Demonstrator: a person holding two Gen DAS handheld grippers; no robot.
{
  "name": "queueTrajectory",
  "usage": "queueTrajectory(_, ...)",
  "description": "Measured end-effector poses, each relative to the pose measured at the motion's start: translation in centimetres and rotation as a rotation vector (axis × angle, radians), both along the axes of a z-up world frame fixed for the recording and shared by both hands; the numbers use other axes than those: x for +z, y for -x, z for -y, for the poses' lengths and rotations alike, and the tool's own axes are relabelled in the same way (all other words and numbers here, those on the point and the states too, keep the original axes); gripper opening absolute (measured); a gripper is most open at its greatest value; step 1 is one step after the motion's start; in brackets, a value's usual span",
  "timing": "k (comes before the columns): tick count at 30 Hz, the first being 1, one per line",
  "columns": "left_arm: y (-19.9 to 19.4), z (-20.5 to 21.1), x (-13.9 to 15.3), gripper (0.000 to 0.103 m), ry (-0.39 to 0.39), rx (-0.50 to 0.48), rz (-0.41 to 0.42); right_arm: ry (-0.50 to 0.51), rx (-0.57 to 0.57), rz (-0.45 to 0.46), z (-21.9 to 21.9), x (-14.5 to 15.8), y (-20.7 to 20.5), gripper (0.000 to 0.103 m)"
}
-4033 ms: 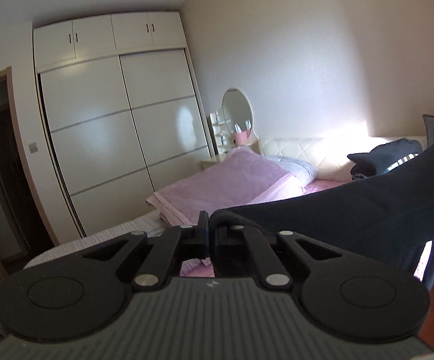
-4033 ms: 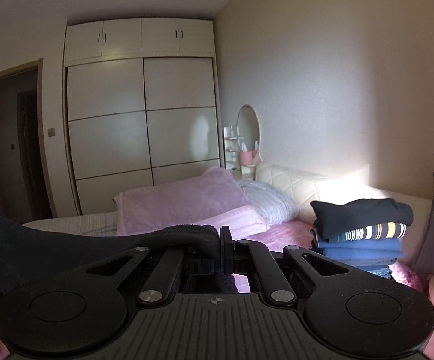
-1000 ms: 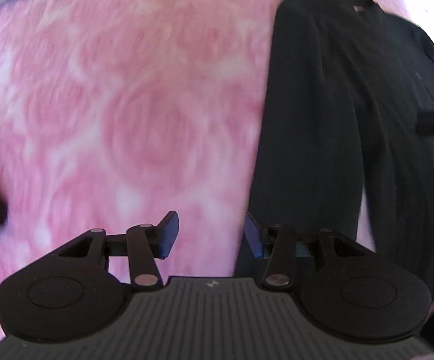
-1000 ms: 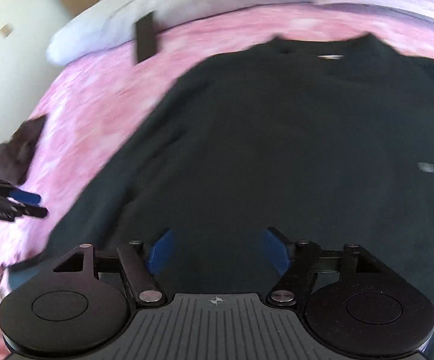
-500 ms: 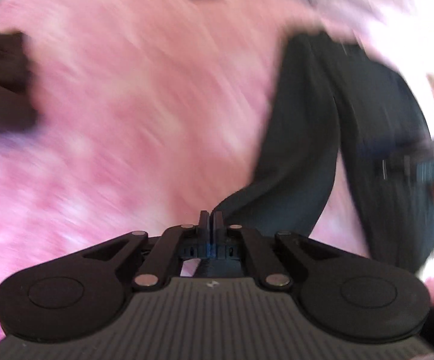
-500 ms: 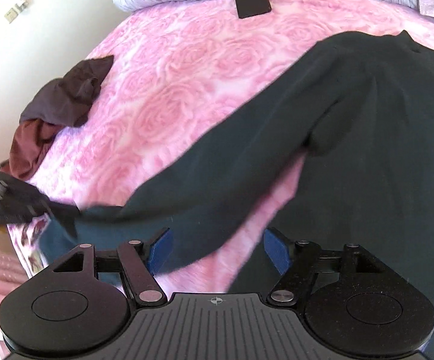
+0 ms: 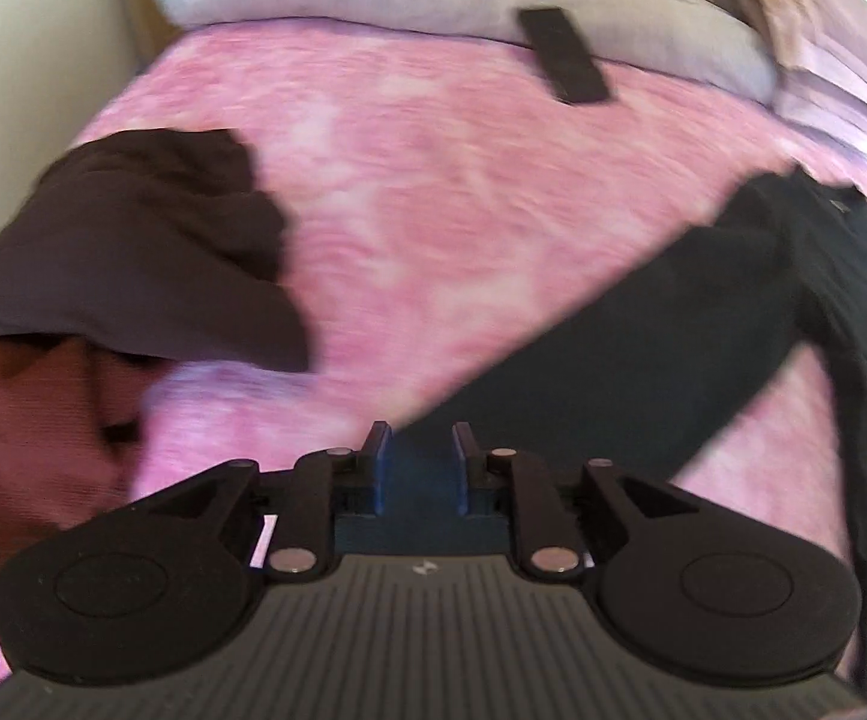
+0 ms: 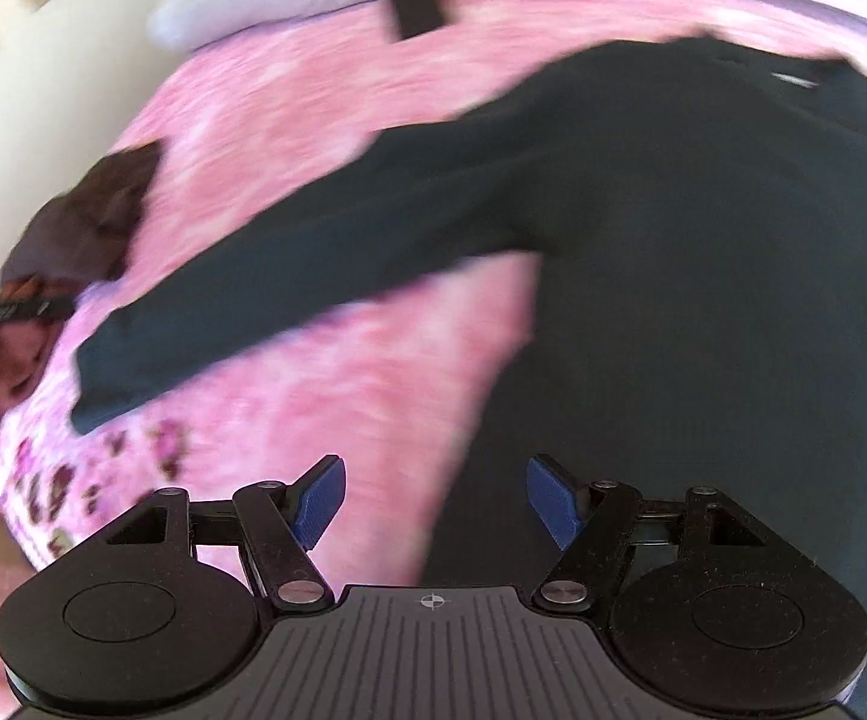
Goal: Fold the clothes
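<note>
Black sweater [image 8: 703,228] sleeve [image 7: 583,360] (outstretched) lies between the parted left tool [image 7: 415,450]; right tool [image 8: 433,498] spread wide.

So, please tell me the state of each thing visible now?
Left gripper: open, sleeve cuff between its fingers.
Right gripper: open, empty.
Dark knitted sweater: flat, one sleeve stretched out.
Brown crumpled garments: unfolded heap.
Black flat phone: lying at pillow edge.

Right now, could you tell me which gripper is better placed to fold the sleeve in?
Left. The left gripper is open at the sleeve cuff; the right gripper is open by the sweater body.
</note>
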State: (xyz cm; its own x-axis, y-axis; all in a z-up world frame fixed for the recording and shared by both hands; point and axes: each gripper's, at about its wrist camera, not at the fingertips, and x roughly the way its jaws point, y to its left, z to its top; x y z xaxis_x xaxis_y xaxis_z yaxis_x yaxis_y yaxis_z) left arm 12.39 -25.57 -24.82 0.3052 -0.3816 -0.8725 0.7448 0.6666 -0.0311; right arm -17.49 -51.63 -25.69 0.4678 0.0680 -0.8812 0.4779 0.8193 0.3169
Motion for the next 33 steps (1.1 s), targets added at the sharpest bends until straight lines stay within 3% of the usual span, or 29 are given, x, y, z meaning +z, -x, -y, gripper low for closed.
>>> queueTrajectory(8, 9.0, 10.1, 0.6, 0.022, 0.052, -0.253, -0.095, 0.167, -0.369, -0.114, 9.7, 3.0, 14.5, 0.07)
queueTrajectory(12, 15.9, 16.6, 1.0, 0.025, 0.06, -0.417, -0.086, 0.231, -0.527, -0.158, 15.4, 3.4, 23.0, 0.071)
queueTrajectory(18, 27.5, 25.5, 1.1, 0.025, 0.054, -0.535, -0.096, 0.159, -0.604, -0.188, 23.0, 0.8, 33.2, 0.07)
queueTrajectory(22, 35.6, 30.6, -0.3, 0.026, -0.012, -0.611, -0.125, 0.067, -0.564, -0.134, 24.7, -0.4, 35.5, 0.069)
queueTrajectory(23, 37.3, 31.8, -0.7, 0.026, -0.025, -0.623, -0.136, 0.044, -0.554, -0.121, 25.1, -0.7, 36.0, 0.064)
queueTrajectory(24, 39.1, 33.0, -1.0, 0.026, -0.037, -0.636, -0.146, 0.021, -0.543, -0.107, 25.5, -0.9, 36.6, 0.051)
queueTrajectory(25, 40.4, 34.0, -1.1, 0.026, -0.044, -0.652, -0.15, -0.002, -0.533, -0.094, 26.0, -1.2, 37.1, 0.022)
queueTrajectory(26, 41.8, 35.1, -1.2, 0.026, -0.052, -0.669, -0.153, -0.025, -0.522, -0.081, 26.4, -1.5, 37.7, 0.003)
queueTrajectory(28, 44.1, 37.1, -1.0, 0.026, -0.053, -0.71, -0.152, -0.067, -0.502, -0.054, 27.2, -2.0, 38.8, 0.0)
queueTrajectory(29, 44.9, 38.0, -0.7, 0.026, -0.05, -0.731, -0.151, -0.033, -0.508, -0.047, 28.3, -0.9, 39.9, 0.0)
queueTrajectory(33, 47.4, 41.4, 0.4, 0.026, -0.039, -0.778, -0.132, 0.253, -0.534, -0.082, 33.5, 4.8, 43.6, 0.0)
